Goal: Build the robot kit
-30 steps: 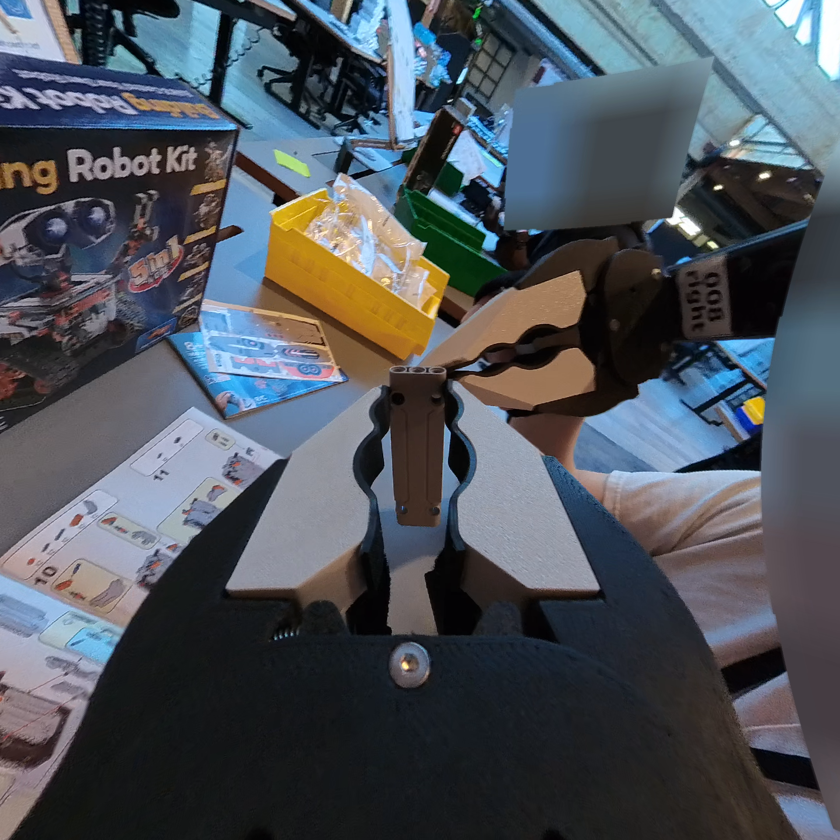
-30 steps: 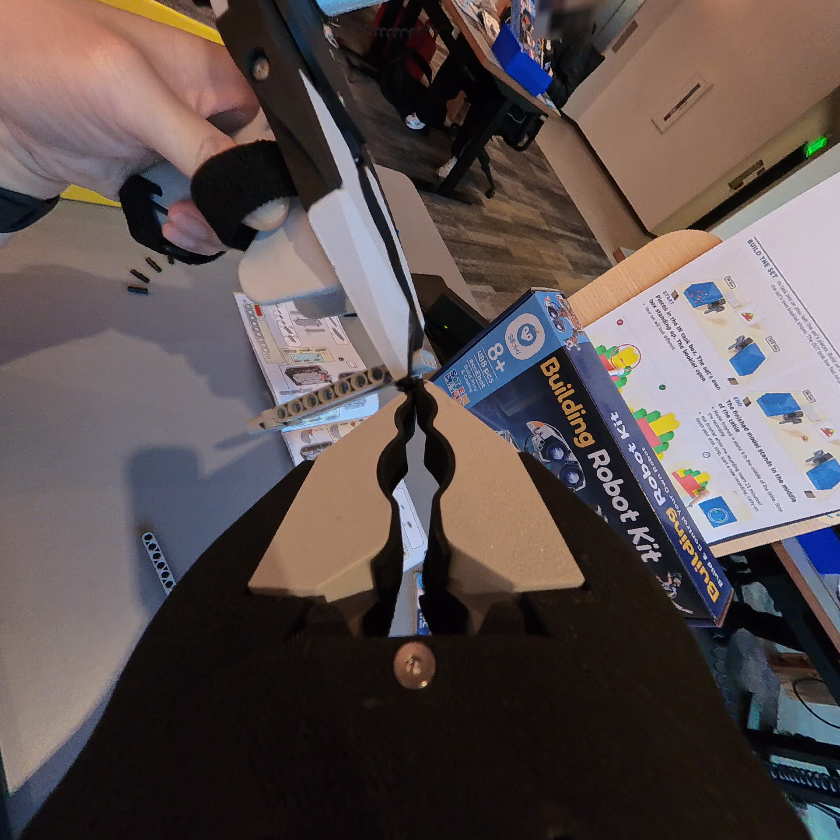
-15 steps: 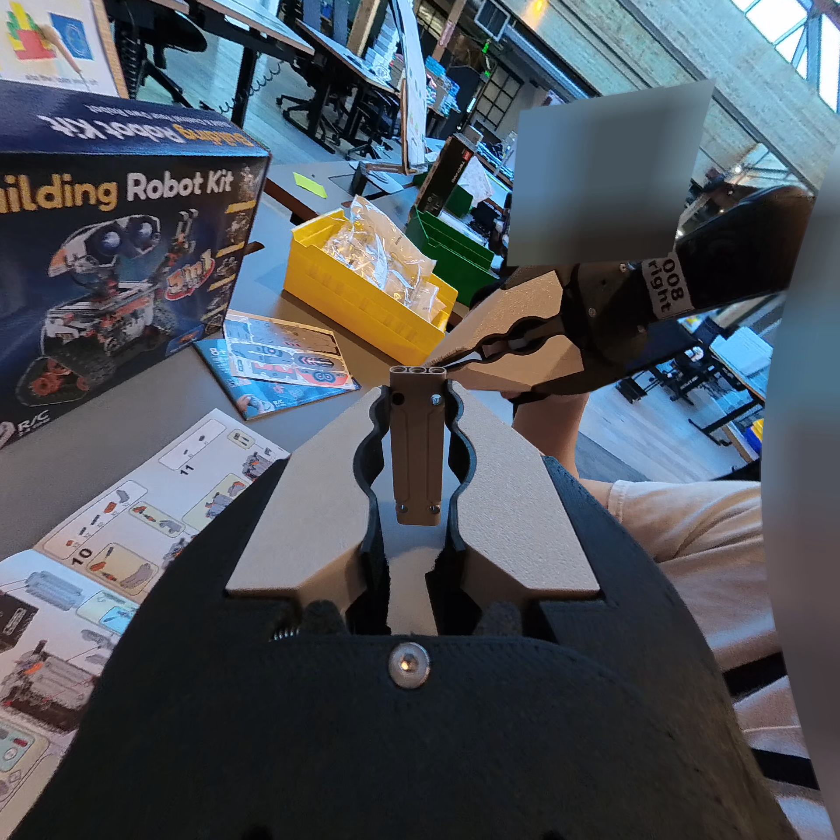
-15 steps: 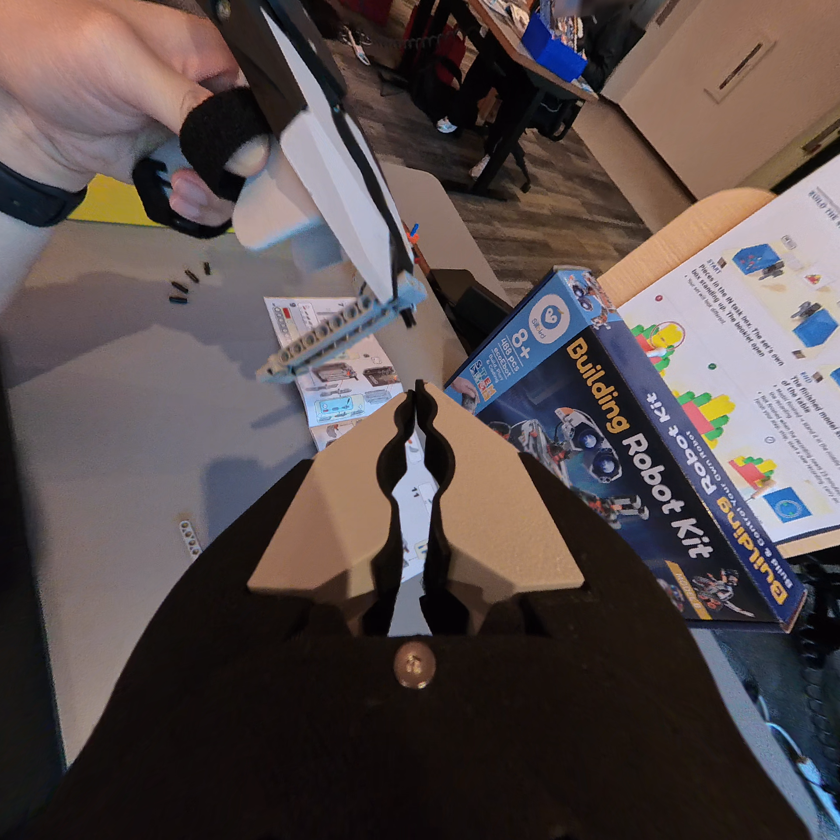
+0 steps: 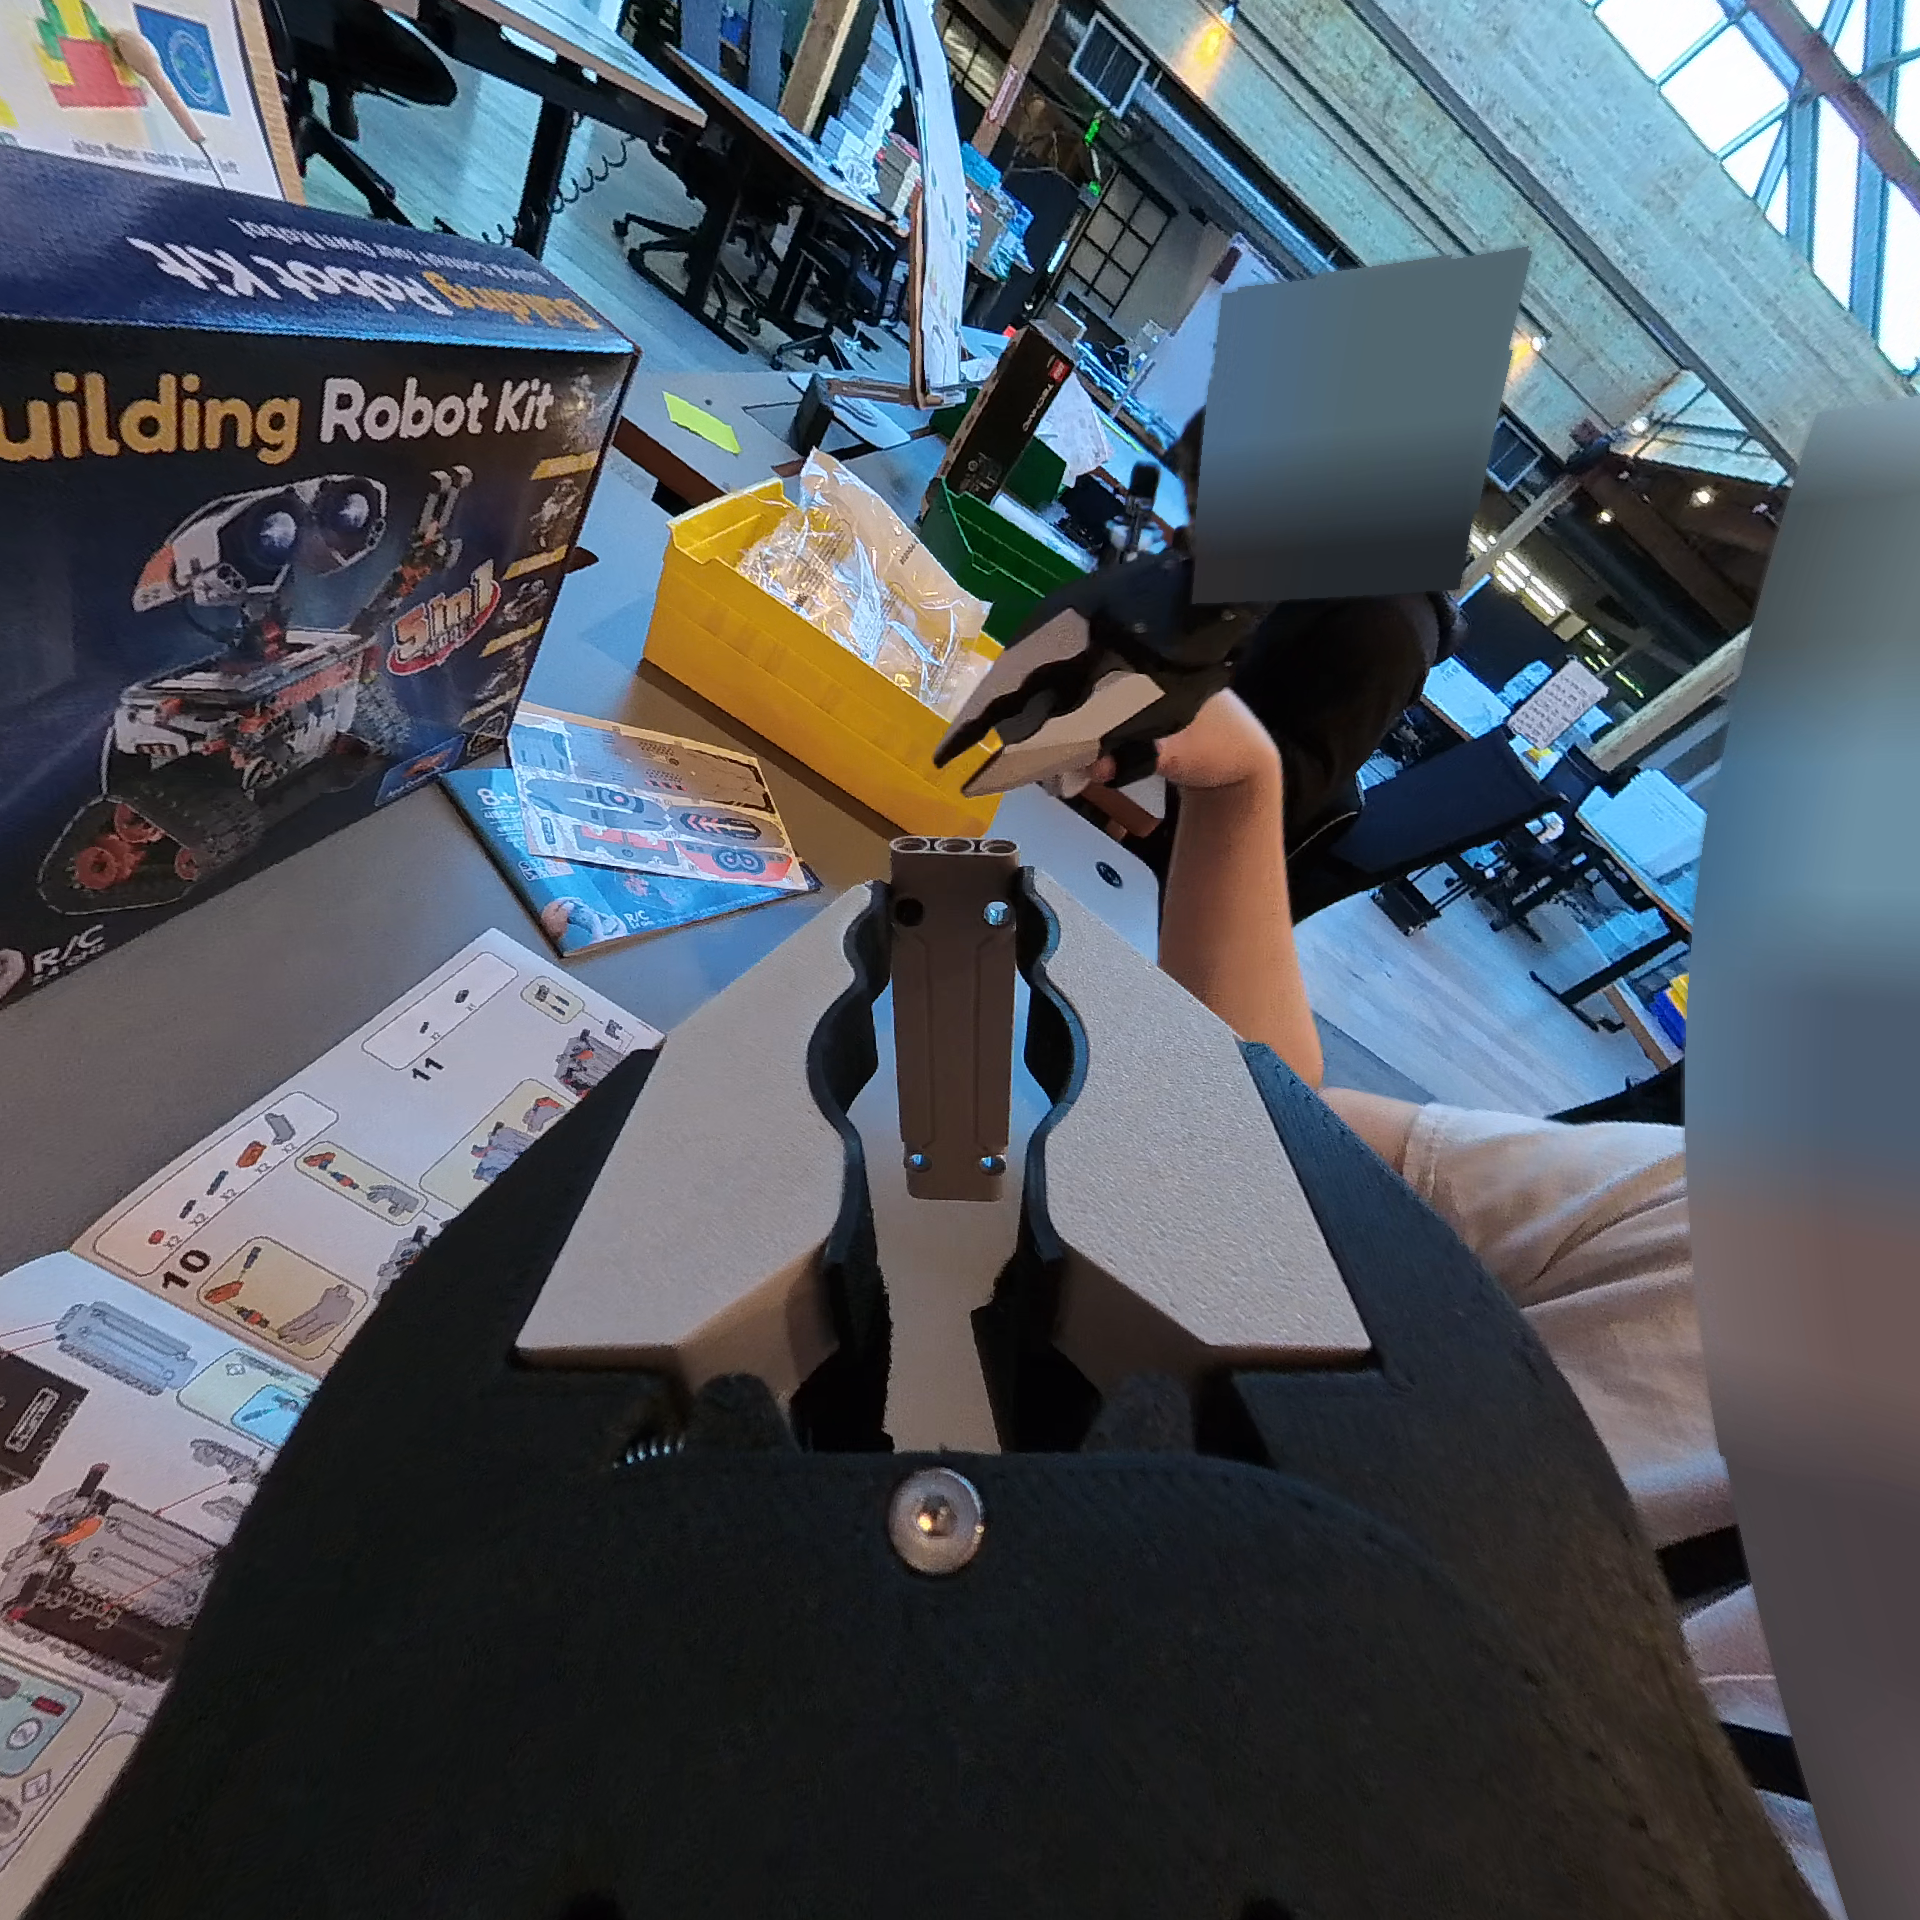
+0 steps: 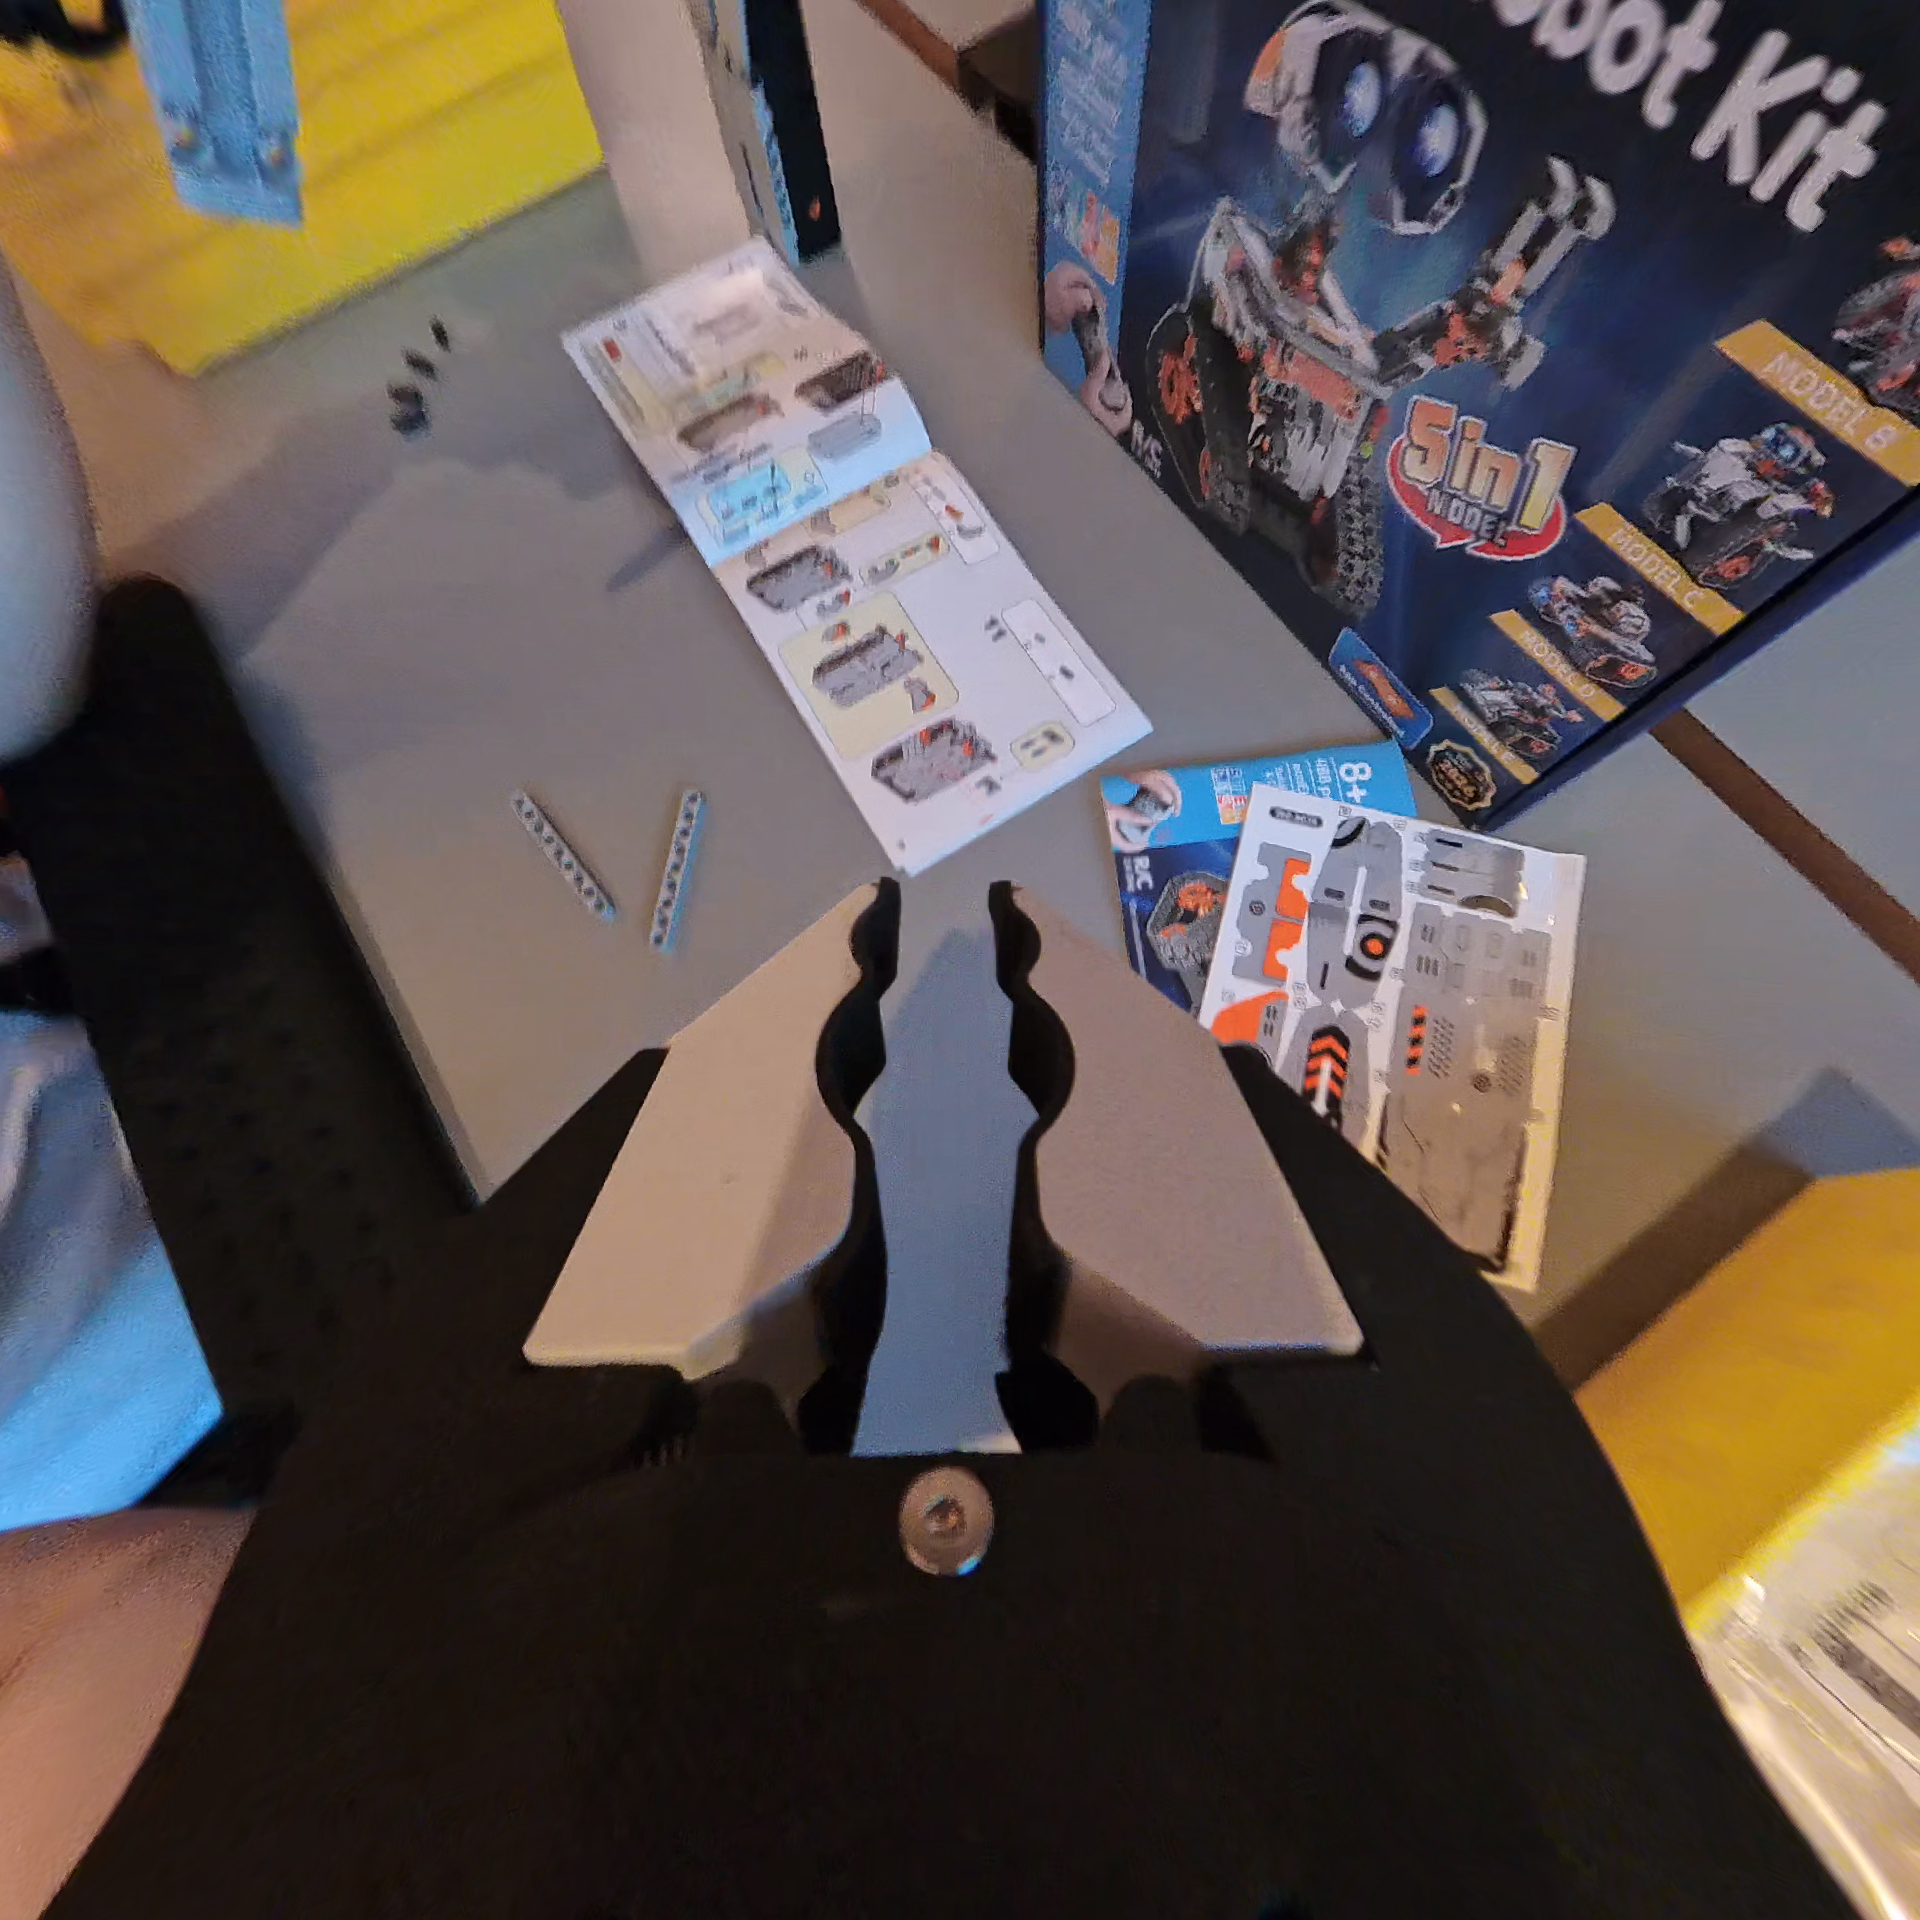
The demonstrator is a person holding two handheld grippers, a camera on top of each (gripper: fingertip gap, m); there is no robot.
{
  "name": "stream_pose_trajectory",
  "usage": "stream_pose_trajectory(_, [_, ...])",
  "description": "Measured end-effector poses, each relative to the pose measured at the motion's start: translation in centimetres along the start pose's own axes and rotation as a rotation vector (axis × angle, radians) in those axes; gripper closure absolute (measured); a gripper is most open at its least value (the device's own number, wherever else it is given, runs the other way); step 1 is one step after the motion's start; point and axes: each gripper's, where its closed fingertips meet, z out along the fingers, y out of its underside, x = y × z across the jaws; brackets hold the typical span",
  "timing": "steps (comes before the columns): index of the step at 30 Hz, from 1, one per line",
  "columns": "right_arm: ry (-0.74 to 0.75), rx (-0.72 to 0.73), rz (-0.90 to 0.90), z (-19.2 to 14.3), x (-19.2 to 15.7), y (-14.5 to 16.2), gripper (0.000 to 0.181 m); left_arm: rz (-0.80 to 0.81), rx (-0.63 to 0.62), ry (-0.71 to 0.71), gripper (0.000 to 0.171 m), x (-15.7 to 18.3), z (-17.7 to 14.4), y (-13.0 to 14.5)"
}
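The left gripper (image 5: pixel 951 914) is clamping a grey block (image 5: pixel 951 1023) between its jaws; the right gripper (image 6: pixel 943 902), jaws parted and empty, is hovering over the bench (image 6: pixel 416 644) near two grey beams (image 6: pixel 613 857).

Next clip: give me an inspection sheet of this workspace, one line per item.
Surface: grey table, in use.
Job's things: grey beam in left gripper; two loose beams; open instruction booklet.
Clutter: kit box, sticker sheet, yellow bin of bags, small black pins.
Grippers: left shut on beam; right gripper open, empty, above table.
Cables: nothing seen.
Surroundings: desks, chairs, a person's arm.
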Motion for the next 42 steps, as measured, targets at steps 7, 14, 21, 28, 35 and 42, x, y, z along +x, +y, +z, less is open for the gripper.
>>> stream_pose_trajectory(7, [0.033, -0.107, -0.145, 1.9, -4.0, 7.4, 0.181, -0.004, 0.014, 0.029, 0.150, 0.2, -0.1, -0.2])
stream_pose_trajectory(14, [-0.033, 0.036, 0.006, 3.2, -6.5, 13.7, 0.172, 0.002, 0.022, 0.053, 0.150, 0.8, -0.2, -0.3])
stream_pose_trajectory(21, [-0.045, 0.070, -0.121, 5.7, -5.0, 13.1, 0.164, 0.016, 0.005, 0.053, 0.150, 1.1, 0.4, -0.1])
stream_pose_trajectory(28, [-0.169, -0.026, -0.246, 7.7, -4.1, 14.2, 0.169, 0.026, -0.005, 0.044, 0.150, 1.1, 0.6, 0.0])
stream_pose_trajectory(35, [-0.296, -0.003, -0.263, 7.9, -4.6, 14.3, 0.169, 0.015, -0.013, 0.028, 0.150, 0.5, 0.8, 0.1])
stream_pose_trajectory(42, [-0.327, -0.001, -0.264, 8.7, -4.6, 15.2, 0.171, 0.017, -0.036, 0.011, 0.150, 0.3, 1.4, 0.5])
